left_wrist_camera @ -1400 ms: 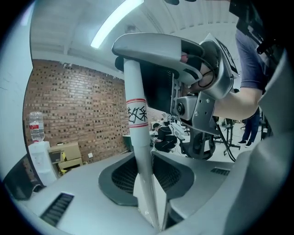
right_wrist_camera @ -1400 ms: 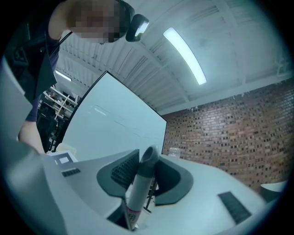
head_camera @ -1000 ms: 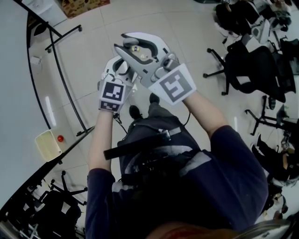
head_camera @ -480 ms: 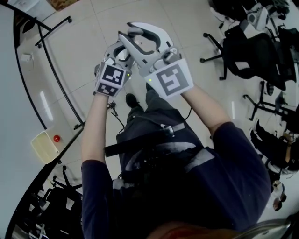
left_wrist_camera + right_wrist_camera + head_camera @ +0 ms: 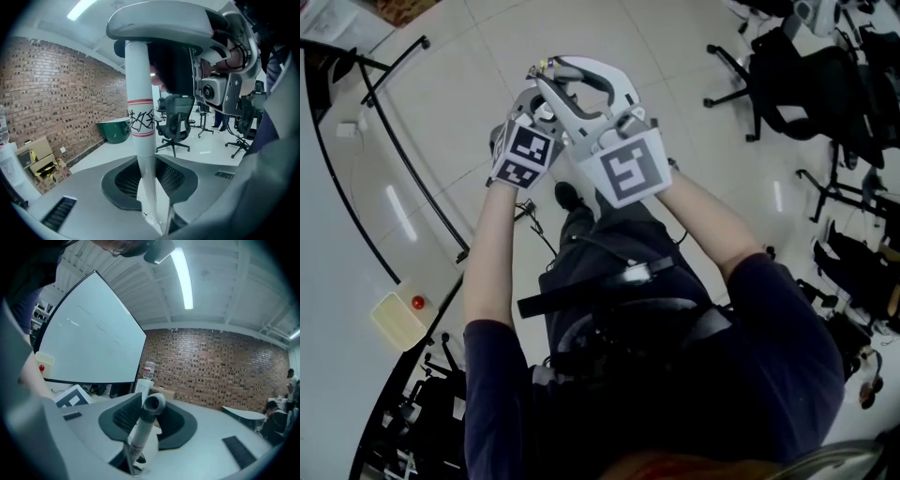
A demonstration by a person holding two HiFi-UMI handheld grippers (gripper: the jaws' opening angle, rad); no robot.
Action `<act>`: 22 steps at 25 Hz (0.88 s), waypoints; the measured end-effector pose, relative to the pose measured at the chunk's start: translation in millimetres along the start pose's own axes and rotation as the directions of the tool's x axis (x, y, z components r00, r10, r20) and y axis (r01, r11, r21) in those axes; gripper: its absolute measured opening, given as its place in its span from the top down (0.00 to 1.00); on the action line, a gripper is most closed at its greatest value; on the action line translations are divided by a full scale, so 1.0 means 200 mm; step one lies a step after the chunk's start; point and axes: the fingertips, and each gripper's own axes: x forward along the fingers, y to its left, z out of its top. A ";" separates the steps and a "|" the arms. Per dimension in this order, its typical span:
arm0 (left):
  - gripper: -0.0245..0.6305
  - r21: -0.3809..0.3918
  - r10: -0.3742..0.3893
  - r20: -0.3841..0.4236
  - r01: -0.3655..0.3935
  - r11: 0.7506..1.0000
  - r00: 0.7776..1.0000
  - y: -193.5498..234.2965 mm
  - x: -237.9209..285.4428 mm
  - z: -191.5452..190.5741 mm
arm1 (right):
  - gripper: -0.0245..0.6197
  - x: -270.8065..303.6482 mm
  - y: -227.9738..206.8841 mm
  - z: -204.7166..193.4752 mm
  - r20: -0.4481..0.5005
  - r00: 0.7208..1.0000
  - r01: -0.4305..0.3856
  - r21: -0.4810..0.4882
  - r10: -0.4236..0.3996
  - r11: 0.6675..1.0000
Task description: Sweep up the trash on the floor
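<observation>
A white pole (image 5: 140,93) with red bands and black scrawl, a broom's handle by its look, runs up between the jaws of my left gripper (image 5: 146,180), which is shut on it. My right gripper (image 5: 139,430) is shut on the same pole (image 5: 140,432) higher up, just below its grey capped end (image 5: 153,405). In the head view both grippers are held close together in front of the person's chest, left (image 5: 534,105) beside right (image 5: 581,82), high above the tiled floor (image 5: 516,37). The pole's lower part and the broom head are hidden.
A whiteboard on a wheeled stand (image 5: 337,225) fills the left, its tray holding a pale eraser (image 5: 397,319). Black office chairs (image 5: 806,84) crowd the right. A green bin (image 5: 115,130) and cardboard boxes (image 5: 40,159) sit along the brick wall.
Both grippers have travelled together toward the top of the head view, away from the body and lower, still gripping the pole. The marker cubes have tilted more toward the camera.
</observation>
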 end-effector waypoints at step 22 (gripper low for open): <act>0.84 -0.132 0.113 -0.136 -0.131 0.983 0.984 0.21 0.55 -0.44 | 0.78 0.22 -0.31 -0.74 -0.112 0.994 0.037 0.291 -0.004 0.956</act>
